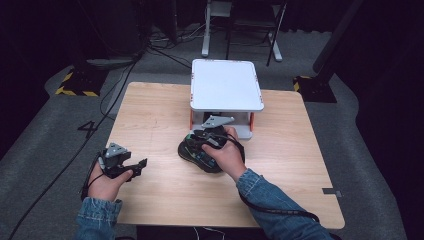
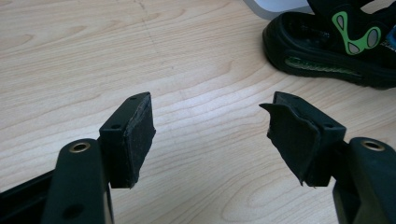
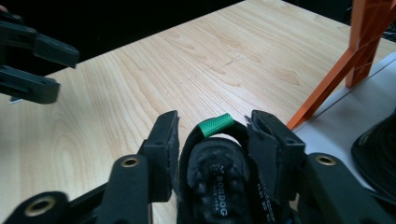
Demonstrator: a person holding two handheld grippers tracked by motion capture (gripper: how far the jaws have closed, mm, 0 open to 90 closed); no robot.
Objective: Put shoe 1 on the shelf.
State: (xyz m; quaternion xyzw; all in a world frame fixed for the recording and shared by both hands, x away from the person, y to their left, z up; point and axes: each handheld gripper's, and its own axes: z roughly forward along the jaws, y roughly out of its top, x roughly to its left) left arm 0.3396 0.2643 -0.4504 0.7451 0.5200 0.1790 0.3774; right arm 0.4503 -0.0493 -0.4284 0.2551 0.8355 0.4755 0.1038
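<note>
Your right claw (image 1: 207,134) sits at the heel end of a black sandal (image 1: 200,155) near the middle of the desk (image 1: 150,115), just in front of the white rack (image 1: 226,85) with orange legs. In the right gripper view the 2 black jaws flank the heel of the sandal (image 3: 217,177), with its green pull loop (image 3: 215,125) poking up between the pads. The jaws stand about half closed and are pinching the heel from both sides: the pads lie against the sandal's walls. The insole shows white lettering. At the right edge of that view, a second dark shoe (image 3: 378,149) rests on the rack's lower shelf beside an orange leg (image 3: 359,46).

Your left claw (image 1: 131,169) hovers over the bare desk at the left, well apart from the sandal. In the left gripper view its 2 jaws are spread wide with nothing between them except wood grain; the pad on the right jaw (image 2: 292,137) looks torn and peeling at its edge. The sandal (image 2: 327,46) shows in the upper right corner of that view, with green markings on its strap and side.

From above, your right hand (image 1: 225,152) covers much of the sandal, and a cable trails from that claw down along your denim sleeve (image 1: 270,197).
</note>
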